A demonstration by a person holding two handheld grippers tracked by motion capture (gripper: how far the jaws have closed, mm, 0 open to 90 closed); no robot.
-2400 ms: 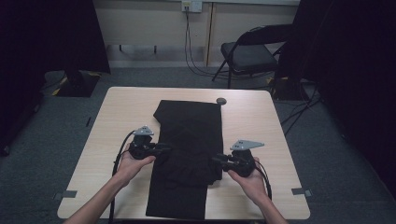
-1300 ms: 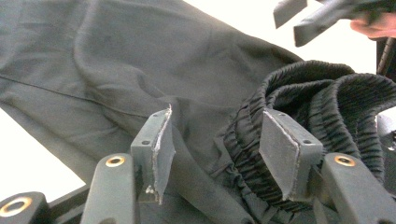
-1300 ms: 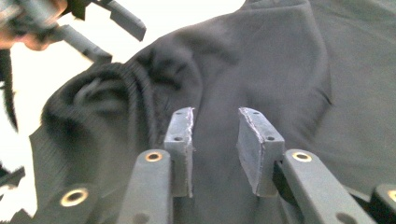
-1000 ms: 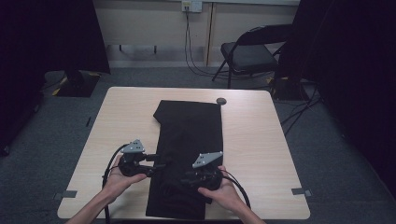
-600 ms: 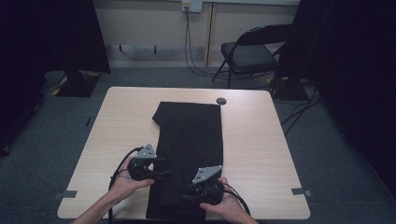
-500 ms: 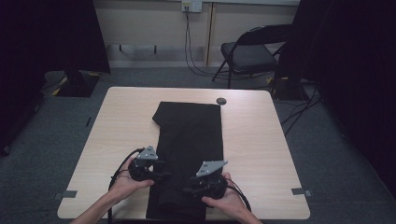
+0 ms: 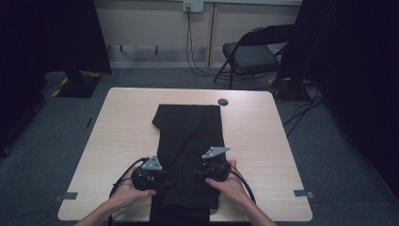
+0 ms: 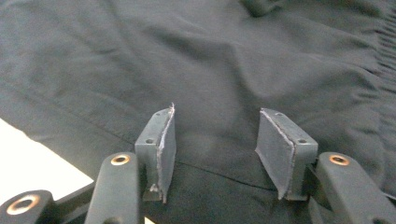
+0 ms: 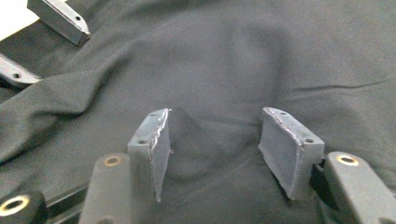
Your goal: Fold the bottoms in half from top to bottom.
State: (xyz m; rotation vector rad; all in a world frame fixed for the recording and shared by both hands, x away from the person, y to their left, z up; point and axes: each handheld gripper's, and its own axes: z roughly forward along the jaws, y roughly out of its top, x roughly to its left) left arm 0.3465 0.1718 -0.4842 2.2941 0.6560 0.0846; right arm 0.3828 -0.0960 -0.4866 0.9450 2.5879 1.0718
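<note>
The black garment (image 7: 188,141) lies lengthwise along the middle of the wooden table (image 7: 117,132), and both your grippers are at its near end. Your left gripper (image 8: 215,140) has the cloth just under its jaws; they have been closing but are apart, gripping nothing. Your right gripper (image 9: 212,140) has been opening; a small raised fold sits between its released pads, perhaps touching one. The fabric is matte, soft and wrinkled.

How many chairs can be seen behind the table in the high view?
1. A dark folding chair stands past the table's far right corner, near the back wall. The dark areas at both sides could hide more.
</note>
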